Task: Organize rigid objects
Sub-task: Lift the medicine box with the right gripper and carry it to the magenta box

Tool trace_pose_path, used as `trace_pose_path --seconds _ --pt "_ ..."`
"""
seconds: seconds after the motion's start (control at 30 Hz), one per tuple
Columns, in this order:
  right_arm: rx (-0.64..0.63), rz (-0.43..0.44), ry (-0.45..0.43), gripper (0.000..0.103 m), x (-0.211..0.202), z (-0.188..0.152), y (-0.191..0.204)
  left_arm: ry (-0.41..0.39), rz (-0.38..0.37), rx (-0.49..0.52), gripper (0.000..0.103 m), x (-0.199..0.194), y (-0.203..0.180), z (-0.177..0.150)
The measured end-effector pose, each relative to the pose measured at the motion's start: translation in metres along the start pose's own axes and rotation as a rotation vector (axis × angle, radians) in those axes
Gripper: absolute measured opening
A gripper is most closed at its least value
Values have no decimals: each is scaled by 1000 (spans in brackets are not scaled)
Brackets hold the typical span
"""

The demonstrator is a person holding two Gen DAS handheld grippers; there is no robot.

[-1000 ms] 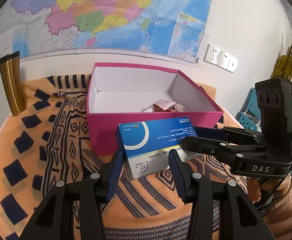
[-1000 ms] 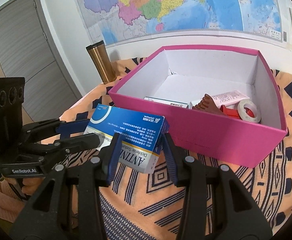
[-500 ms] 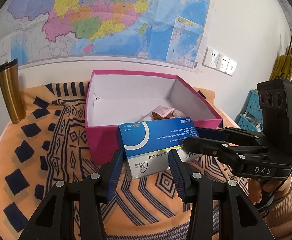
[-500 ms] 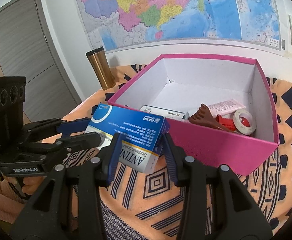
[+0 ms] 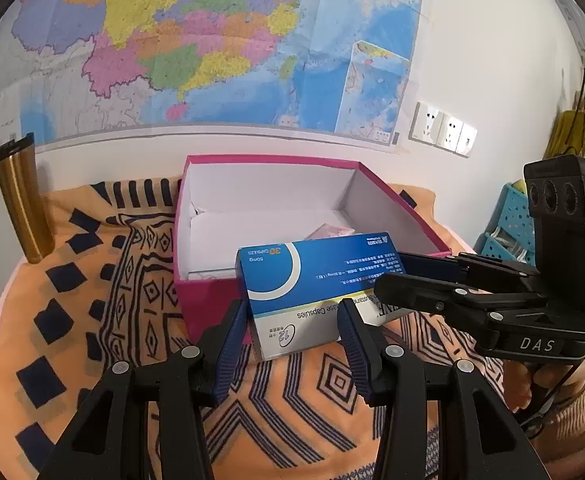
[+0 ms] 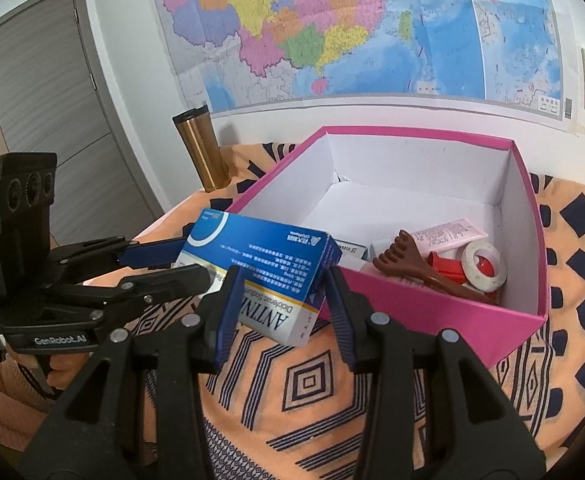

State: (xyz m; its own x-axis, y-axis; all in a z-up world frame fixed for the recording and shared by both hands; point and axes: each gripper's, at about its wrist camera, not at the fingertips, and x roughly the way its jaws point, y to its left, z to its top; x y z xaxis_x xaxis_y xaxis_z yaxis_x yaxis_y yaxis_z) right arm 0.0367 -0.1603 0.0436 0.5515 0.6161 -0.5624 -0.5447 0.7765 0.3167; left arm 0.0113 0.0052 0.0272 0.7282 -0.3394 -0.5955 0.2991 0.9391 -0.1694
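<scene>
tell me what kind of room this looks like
Probably a room in a home, not a lab: a big wall map, an orange patterned cloth over the table, and a pink box of household odds and ends.

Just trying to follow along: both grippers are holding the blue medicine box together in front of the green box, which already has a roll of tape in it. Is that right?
Almost. The open box is pink, not green, as the right wrist view shows. The rest holds: the left gripper and right gripper both clamp the blue medicine box in front of it, and a roll of tape lies inside.
</scene>
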Motion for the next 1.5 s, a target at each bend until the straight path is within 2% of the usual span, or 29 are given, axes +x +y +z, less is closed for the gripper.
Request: trace_pose_path --seconds 0.9,1.5 --pt "0 -6 -36 45 0 22 -9 -41 8 21 47 7 4 24" --pt "10 -4 -38 45 5 25 -12 -31 10 4 47 18 11 30"
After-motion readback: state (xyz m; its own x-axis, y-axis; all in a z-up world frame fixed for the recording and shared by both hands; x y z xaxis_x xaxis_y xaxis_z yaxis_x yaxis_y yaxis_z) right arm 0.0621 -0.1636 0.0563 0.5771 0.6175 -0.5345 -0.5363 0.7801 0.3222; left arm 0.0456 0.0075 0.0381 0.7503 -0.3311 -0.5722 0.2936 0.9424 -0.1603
